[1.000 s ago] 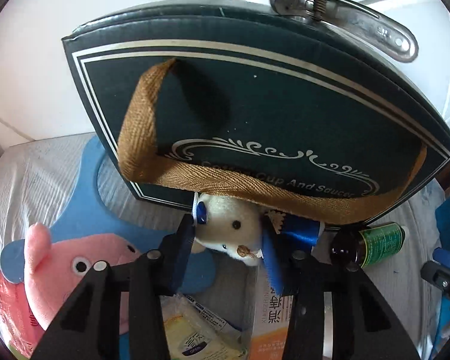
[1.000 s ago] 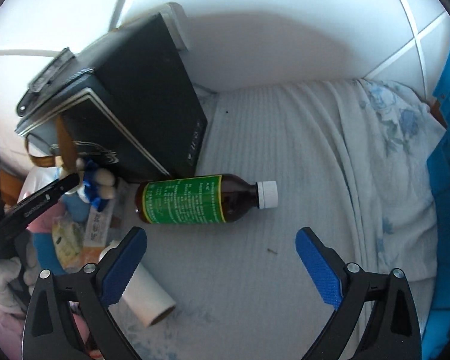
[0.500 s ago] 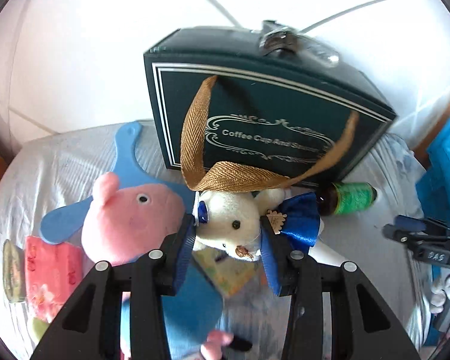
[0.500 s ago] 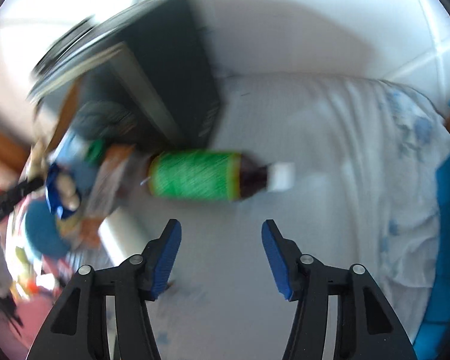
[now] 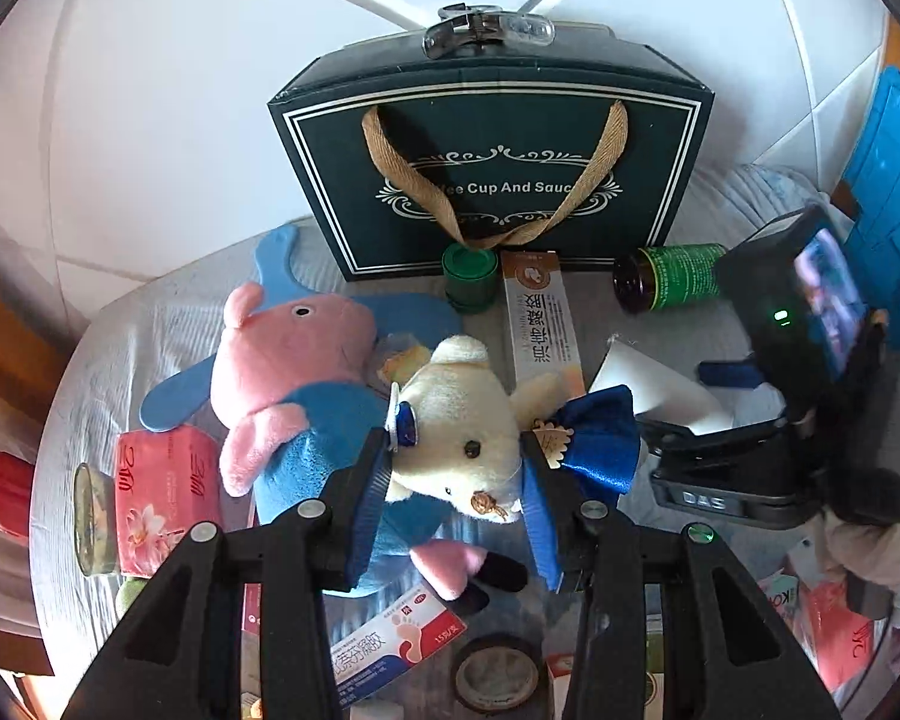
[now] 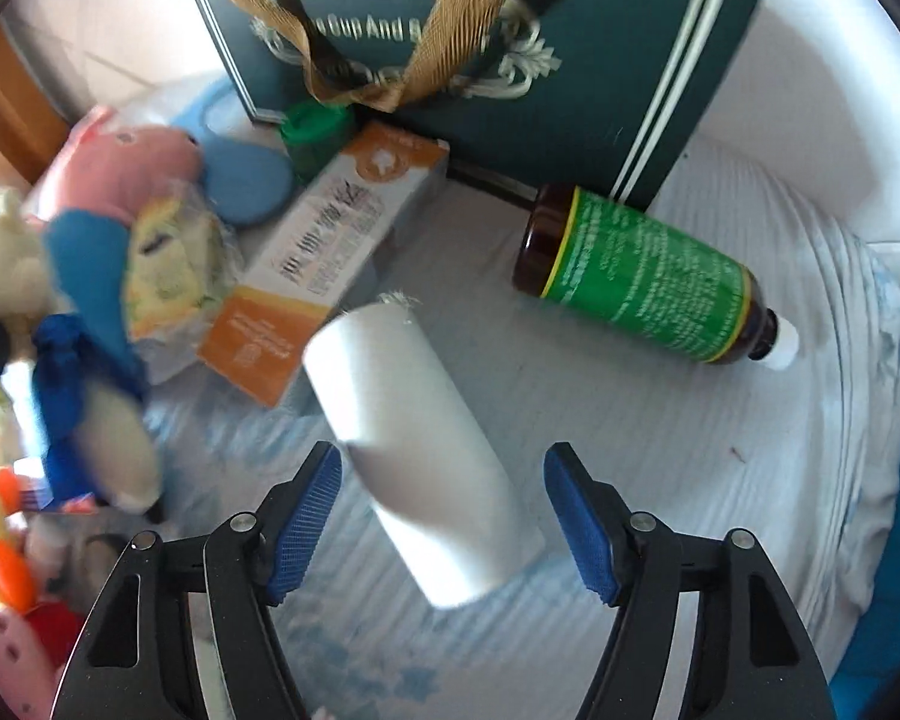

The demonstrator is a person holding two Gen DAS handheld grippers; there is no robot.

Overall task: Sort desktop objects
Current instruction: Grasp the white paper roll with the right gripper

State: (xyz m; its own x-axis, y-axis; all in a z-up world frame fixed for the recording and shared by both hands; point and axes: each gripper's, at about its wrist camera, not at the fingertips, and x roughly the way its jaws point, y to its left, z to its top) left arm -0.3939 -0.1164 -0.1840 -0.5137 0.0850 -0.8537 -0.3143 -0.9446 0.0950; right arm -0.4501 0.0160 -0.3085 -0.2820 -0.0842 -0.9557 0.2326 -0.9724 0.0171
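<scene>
L gripper (image 5: 456, 480) clamped on cream bear (image 5: 462, 426); R gripper (image 6: 444, 516) jaws apart w/ white roll (image 6: 414, 450) between its 2 fingers.

Right hand-held gripper (image 6: 441, 525) moved — now straddling white roll (image 6: 417, 450).

White cloth (image 6: 660, 420) covers the surface under the claw — white tiled wall (image 5: 150, 90) ahead, blue crate (image 5: 888, 210) far right.
</scene>
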